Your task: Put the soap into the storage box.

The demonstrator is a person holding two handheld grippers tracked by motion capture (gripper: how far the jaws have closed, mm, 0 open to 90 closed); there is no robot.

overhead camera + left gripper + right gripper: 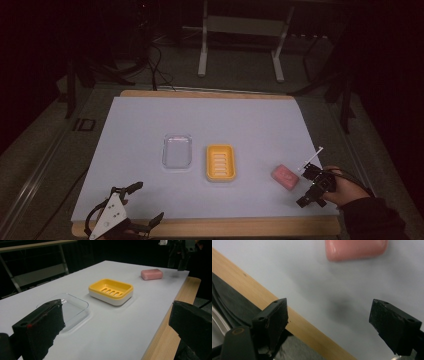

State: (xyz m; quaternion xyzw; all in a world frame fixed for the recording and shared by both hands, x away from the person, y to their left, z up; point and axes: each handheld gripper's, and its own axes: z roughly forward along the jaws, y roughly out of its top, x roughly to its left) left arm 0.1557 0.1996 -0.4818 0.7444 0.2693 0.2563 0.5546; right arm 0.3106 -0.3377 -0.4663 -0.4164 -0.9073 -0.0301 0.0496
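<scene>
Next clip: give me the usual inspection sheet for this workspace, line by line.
Surface: white sheet on a wood-edged table, flat.
Job's things: clear tray, yellow soap dish beside it, pink soap apart to the right, all lying on the sheet.
Clutter: nothing seen.
Grippers: left tongs open at the near edge; right tongs open, close to the soap, not touching it.
Cables: dark cords on the floor beyond the table.
Surroundings: dim room, white stand legs behind.
</scene>
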